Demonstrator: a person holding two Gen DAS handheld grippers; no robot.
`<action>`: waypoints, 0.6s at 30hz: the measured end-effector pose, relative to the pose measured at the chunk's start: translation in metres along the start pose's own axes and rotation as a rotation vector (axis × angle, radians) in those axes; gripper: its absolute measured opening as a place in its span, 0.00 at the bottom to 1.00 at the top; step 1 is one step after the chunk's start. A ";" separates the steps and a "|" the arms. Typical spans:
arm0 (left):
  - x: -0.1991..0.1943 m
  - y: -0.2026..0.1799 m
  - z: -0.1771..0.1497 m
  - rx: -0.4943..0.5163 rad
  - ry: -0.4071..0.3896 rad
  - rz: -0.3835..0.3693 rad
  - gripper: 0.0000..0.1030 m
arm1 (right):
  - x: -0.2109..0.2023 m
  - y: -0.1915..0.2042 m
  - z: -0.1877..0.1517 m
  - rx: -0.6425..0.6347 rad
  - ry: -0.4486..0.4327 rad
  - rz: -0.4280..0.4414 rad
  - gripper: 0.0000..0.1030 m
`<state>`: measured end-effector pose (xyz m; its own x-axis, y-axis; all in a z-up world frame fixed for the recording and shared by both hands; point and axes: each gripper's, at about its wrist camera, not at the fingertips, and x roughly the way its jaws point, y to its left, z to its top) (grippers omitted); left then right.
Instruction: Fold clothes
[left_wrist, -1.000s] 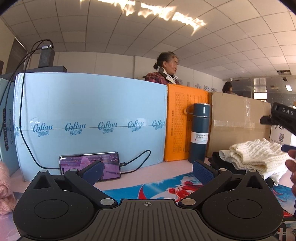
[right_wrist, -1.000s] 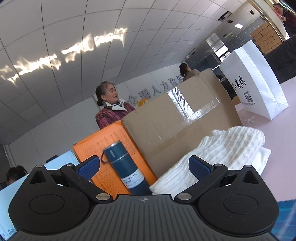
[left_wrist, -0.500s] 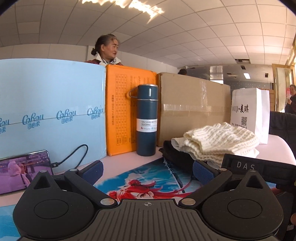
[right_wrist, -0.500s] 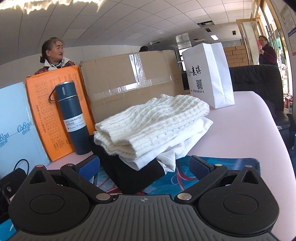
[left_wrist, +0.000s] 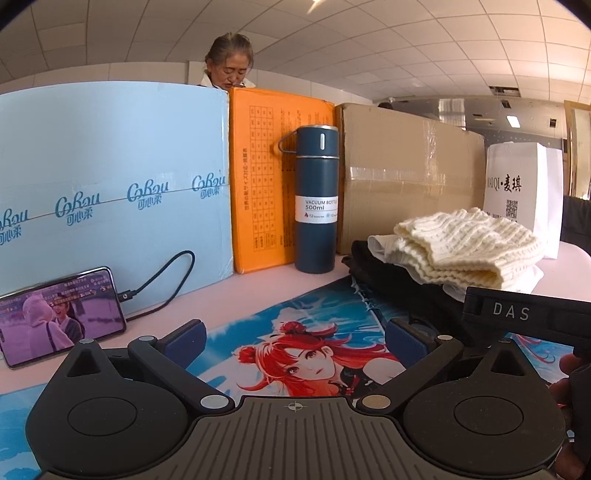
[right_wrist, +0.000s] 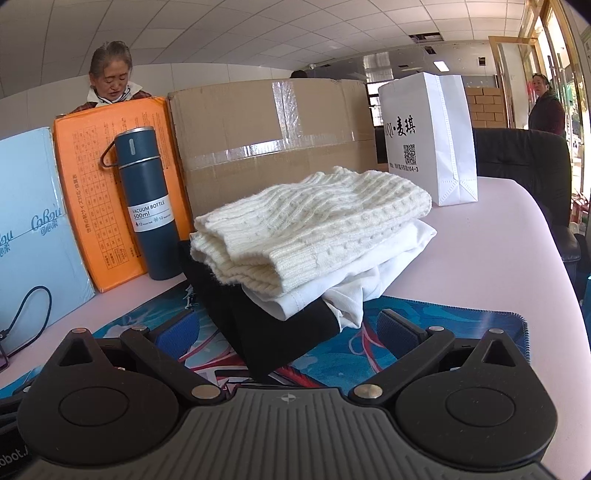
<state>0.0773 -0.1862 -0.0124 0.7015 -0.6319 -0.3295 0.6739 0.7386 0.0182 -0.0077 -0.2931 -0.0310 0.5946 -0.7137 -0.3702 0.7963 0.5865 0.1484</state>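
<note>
A stack of folded clothes lies on a printed blue mat (right_wrist: 443, 325): a cream knit sweater (right_wrist: 317, 221) on top, a white garment (right_wrist: 384, 269) under it, a black garment (right_wrist: 266, 332) at the bottom. The stack also shows in the left wrist view, where the sweater (left_wrist: 461, 247) is at the right. My right gripper (right_wrist: 288, 332) is open and empty, its jaws on either side of the black garment's near corner, just short of it. My left gripper (left_wrist: 295, 339) is open and empty over the mat (left_wrist: 295, 332), left of the stack. The right gripper's body (left_wrist: 517, 317) shows at the left view's right edge.
Behind the mat stand a light blue box (left_wrist: 110, 177), an orange box (left_wrist: 266, 177), a dark blue vacuum bottle (left_wrist: 317, 199), a cardboard box (left_wrist: 410, 173) and a white bag (right_wrist: 432, 140). A phone (left_wrist: 59, 317) with a cable leans at left. A woman (left_wrist: 229, 66) stands behind the boxes.
Both grippers have tilted down from the ceiling and swung right toward the folded stack. The stack now sits close before the right gripper. Both stayed open.
</note>
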 end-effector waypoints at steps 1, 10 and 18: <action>0.000 -0.001 0.000 0.006 0.002 0.004 1.00 | 0.001 0.000 0.000 0.002 0.008 -0.002 1.00; 0.008 -0.001 -0.001 0.013 0.067 0.015 1.00 | 0.008 0.000 -0.001 -0.008 0.065 -0.030 1.00; 0.016 0.003 -0.002 -0.007 0.109 0.016 1.00 | 0.020 0.000 -0.004 -0.016 0.148 -0.062 1.00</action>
<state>0.0896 -0.1932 -0.0197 0.6826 -0.5910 -0.4298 0.6608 0.7503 0.0178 0.0041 -0.3057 -0.0417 0.5205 -0.6851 -0.5096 0.8285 0.5497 0.1073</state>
